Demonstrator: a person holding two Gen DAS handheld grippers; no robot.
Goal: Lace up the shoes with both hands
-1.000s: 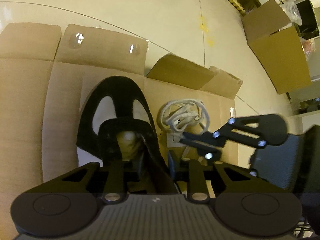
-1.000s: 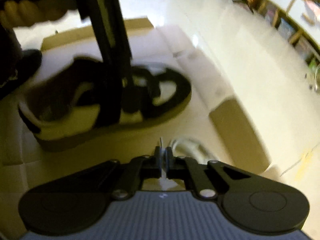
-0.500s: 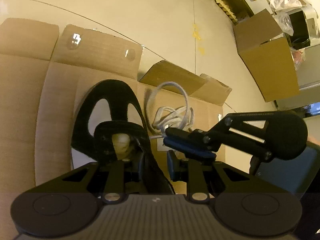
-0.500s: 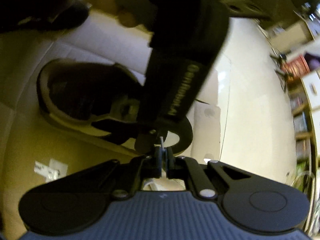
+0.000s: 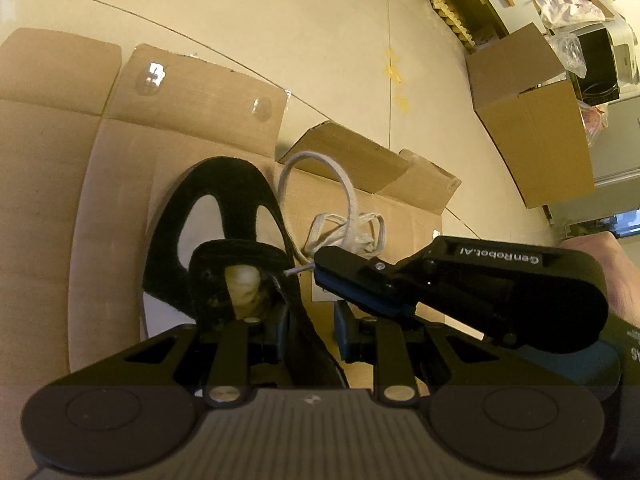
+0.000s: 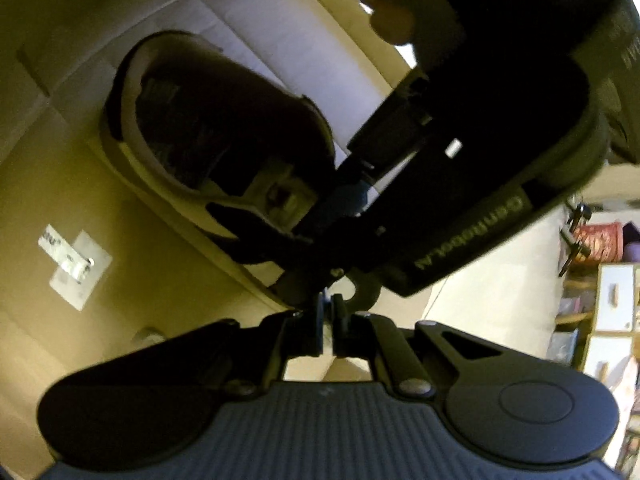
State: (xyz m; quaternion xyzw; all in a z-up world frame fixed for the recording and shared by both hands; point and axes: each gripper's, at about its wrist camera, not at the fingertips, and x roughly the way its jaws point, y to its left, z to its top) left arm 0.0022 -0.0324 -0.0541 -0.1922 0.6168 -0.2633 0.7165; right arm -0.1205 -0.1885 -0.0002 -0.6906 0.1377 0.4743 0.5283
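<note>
We are working on flattened cardboard [image 5: 52, 184] spread on a pale floor [image 5: 280, 20], with brown boxes [image 5: 532, 120] standing further back. The black and white shoe [image 5: 224, 216] is lying on this cardboard, its toe pointing away from us in the left wrist view.

The left gripper [image 5: 306, 332] is keeping its place, and its fingers are standing narrow around the right side flap of the shoe [image 5: 296, 320], which is passing between them; we judge they are holding it steady. The right gripper [image 5: 320, 276] is what has changed. A second ago it was lying over the loose white shoelace [image 5: 348, 220] beside the shoe; now it has rolled over and come in toward the shoe. Its fingers are closed on the lace tip [image 5: 294, 271], which is sticking out in front and is now just beside the edge of the flap. The rest of the lace has risen into a tall loop behind it.

In the right wrist view the picture is blurred, and the right gripper [image 6: 330, 312] is sitting close under the left one, so we cannot see the eyelet itself.

For the task this means the threading is about to begin: the tip is lined up, but it is not yet through any hole.
</note>
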